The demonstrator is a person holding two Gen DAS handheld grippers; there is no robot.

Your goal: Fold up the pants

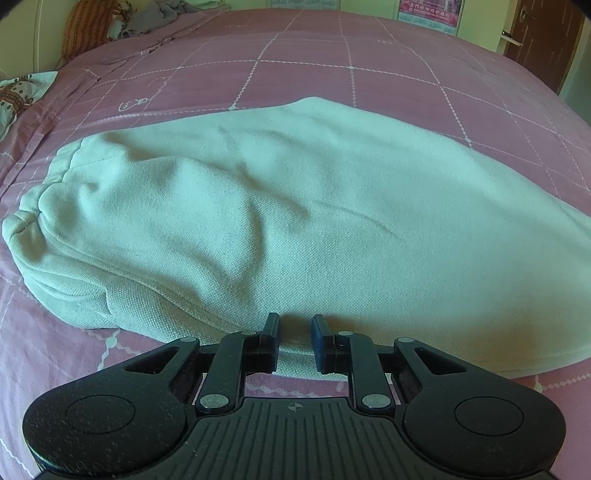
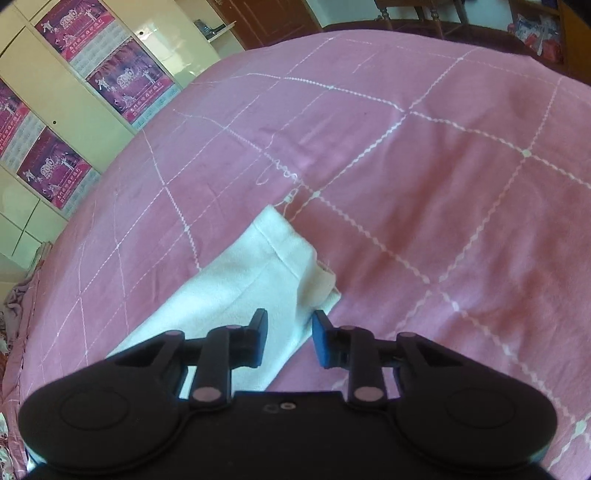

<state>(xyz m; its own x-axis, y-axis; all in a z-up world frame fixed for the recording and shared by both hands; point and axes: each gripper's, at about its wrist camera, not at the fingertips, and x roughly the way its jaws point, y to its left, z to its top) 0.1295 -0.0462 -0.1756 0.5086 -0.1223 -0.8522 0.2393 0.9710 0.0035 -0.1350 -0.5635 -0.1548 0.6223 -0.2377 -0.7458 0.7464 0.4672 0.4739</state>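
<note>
Pants (image 1: 280,206), pale white and knit, lie flat across the pink checked bedspread (image 1: 369,55), elastic waistband toward its left edge. Left gripper (image 1: 295,328) sits at the pants' near hem, jaws parted, fabric between them but not clamped. Right gripper (image 2: 290,326) hangs over the leg cuff (image 2: 291,258), jaws apart, holding nothing

Pants (image 1: 280,206) on bed (image 1: 369,55), pillows (image 1: 92,26) behind, cupboards (image 2: 74,103) left of bed
</note>
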